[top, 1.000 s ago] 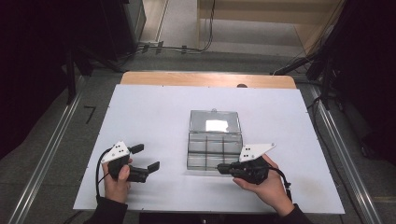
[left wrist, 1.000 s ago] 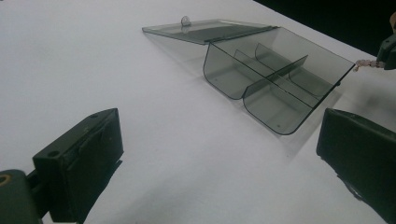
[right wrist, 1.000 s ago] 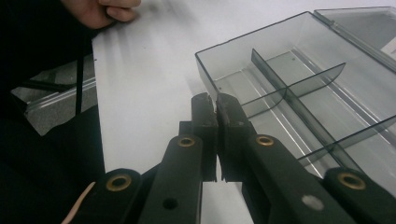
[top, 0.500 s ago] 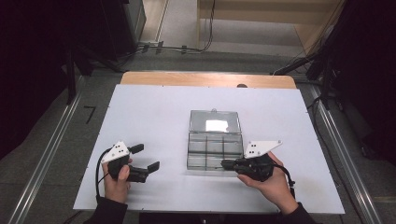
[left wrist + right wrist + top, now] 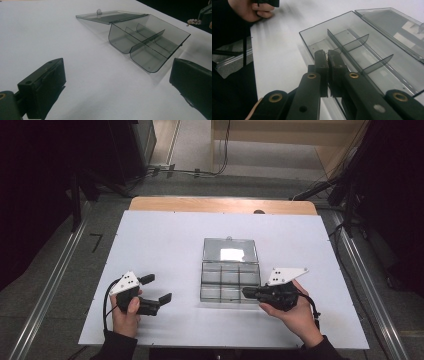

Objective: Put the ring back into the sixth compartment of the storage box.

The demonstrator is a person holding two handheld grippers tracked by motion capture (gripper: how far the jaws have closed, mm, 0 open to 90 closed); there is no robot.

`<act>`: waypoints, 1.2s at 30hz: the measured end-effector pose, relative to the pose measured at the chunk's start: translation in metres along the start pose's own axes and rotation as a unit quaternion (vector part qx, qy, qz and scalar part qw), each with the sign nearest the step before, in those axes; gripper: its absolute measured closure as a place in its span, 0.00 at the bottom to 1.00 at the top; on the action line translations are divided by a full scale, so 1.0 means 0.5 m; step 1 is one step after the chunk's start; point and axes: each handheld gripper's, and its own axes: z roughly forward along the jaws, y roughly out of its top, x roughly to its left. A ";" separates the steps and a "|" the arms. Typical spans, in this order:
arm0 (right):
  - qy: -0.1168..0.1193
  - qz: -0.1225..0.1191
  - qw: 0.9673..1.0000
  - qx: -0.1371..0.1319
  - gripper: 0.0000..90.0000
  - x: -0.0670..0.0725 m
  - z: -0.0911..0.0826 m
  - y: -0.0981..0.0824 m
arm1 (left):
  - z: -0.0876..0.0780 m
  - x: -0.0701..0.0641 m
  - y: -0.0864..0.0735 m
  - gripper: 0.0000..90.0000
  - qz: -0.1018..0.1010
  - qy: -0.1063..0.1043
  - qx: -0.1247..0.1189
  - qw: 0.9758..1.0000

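My right gripper (image 5: 246, 292), jaws pressed together and empty, rests at the near right corner of the open clear box (image 5: 230, 281) mid-table, apparently steadying it. My left gripper (image 5: 159, 288) waits spread, well apart at left.

We are looking at a tabletop (image 5: 165, 245) covered by a white sheet, with a strip of bare wood showing along its far edge. A clear plastic compartment box (image 5: 230, 282) is lying on the sheet near the middle, its lid (image 5: 230, 250) folded flat open on the far side, dividers splitting the tray into small compartments.
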 end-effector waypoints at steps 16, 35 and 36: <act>-0.017 0.016 1.000 0.000 0.95 -0.029 -0.013 -0.011 | 0.000 -0.001 0.000 0.00 0.001 0.000 0.000 1.000; -0.028 0.048 0.998 0.017 0.95 -0.070 0.002 -0.043 | -0.001 0.001 0.000 0.00 0.000 0.000 -0.001 1.000; -0.030 0.047 0.998 0.018 0.95 -0.072 0.002 -0.044 | -0.001 0.001 0.000 0.00 0.001 -0.001 -0.001 1.000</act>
